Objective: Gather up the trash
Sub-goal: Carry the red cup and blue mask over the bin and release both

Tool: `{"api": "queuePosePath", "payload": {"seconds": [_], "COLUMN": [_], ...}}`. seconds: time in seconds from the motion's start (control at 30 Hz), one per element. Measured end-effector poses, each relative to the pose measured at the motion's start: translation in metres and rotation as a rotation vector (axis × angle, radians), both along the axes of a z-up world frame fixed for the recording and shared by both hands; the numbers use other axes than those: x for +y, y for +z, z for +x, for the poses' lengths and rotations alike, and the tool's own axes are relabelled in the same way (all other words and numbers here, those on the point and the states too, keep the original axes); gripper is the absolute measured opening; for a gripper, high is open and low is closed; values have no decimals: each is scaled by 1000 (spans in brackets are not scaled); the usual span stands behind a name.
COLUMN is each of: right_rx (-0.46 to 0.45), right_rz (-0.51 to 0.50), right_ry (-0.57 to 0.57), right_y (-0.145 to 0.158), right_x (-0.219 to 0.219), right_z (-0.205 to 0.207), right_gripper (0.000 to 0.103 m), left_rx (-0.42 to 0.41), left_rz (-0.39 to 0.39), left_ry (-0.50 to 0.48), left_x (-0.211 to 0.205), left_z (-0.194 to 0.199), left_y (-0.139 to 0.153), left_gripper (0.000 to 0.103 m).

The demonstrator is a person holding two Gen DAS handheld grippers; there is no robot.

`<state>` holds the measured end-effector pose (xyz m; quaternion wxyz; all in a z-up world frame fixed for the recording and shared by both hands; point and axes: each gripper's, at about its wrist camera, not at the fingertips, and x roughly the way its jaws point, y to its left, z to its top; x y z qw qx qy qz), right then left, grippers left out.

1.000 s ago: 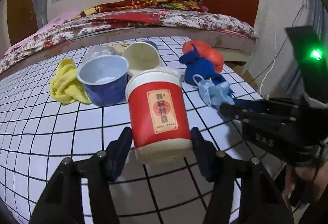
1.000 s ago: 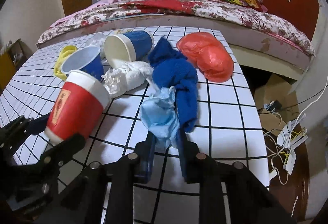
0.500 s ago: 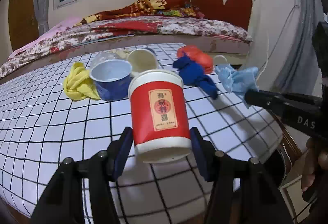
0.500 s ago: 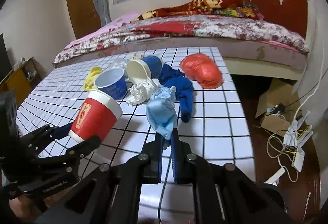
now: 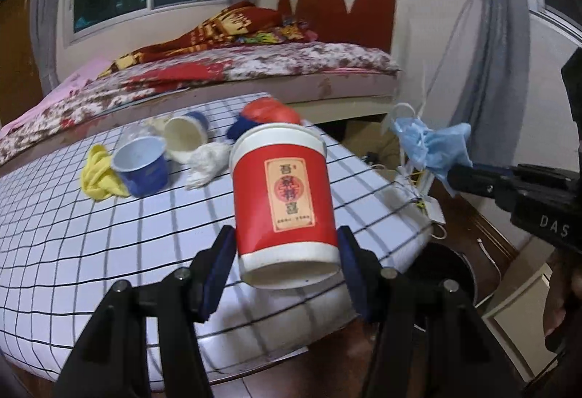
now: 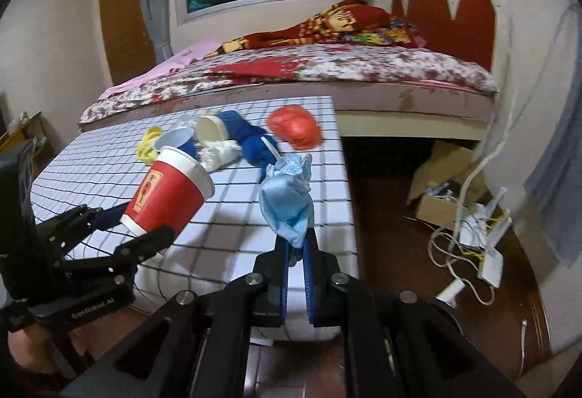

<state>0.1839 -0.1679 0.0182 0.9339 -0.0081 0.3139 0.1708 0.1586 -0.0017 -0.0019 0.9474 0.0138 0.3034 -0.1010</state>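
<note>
My left gripper (image 5: pixel 285 252) is shut on a red paper cup (image 5: pixel 285 201) with a white rim, held tilted above the near edge of the grid-patterned table (image 5: pixel 72 245). The same red cup (image 6: pixel 169 196) shows at the left of the right wrist view, clamped in the left gripper (image 6: pixel 127 227). My right gripper (image 6: pixel 295 249) is shut on a crumpled light-blue face mask (image 6: pixel 289 201), lifted off the table. That mask (image 5: pixel 431 147) hangs off the right gripper's fingertips (image 5: pixel 454 176) to the right of the table's corner in the left wrist view.
On the table lie a blue cup (image 5: pixel 142 168), a tipped blue cup (image 5: pixel 185 132), white crumpled paper (image 5: pixel 205 167), a yellow cloth (image 5: pixel 96 176), a blue cloth (image 6: pixel 254 143) and a red bag (image 6: pixel 294 127). A dark round bin (image 5: pixel 447 274) stands below the table corner. A bed lies behind; a box and cables lie on the floor at right.
Both grippers rose and drew back from the table, carrying the red cup and the blue mask. The mask left the blue cloth and now hangs beyond the table's right edge.
</note>
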Motion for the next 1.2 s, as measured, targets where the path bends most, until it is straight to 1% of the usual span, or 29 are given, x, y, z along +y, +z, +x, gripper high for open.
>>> {"api": "queuePosePath", "payload": {"seconds": [0.33, 0.5, 0.6, 0.77, 0.87, 0.93, 1.07, 1.2], "right_rx": [5, 32, 62, 110, 145, 167, 230, 286], "right_rz": [17, 26, 20, 8, 11, 10, 12, 20], "right_ry": [-124, -184, -229, -264, -280, -286, -297, -295], "right_y": [-4, -15, -27, -45, -58, -68, -96, -122], "right_x": [-74, -110, -132, -157, -168, -174, -185, -194], "right_z": [-29, -39, -46, -52, -53, -52, -49, -42], "right_gripper": [8, 8, 8, 8, 8, 8, 8, 8], "left_rx": [-18, -3, 12, 70, 101, 140, 213, 266], "left_rz": [14, 16, 22, 20, 35, 37, 22, 7], "left_ry": [-136, -217, -267, -356, -380, -393, -419, -444], "left_x": [-64, -99, -121, -152, -165, -172, -183, -192], "left_z": [-10, -16, -20, -22, -22, -19, -9, 0], "left_y": [6, 1, -5, -20, -32, -43, -66, -84], "left_gripper": [57, 57, 57, 57, 57, 57, 57, 57]}}
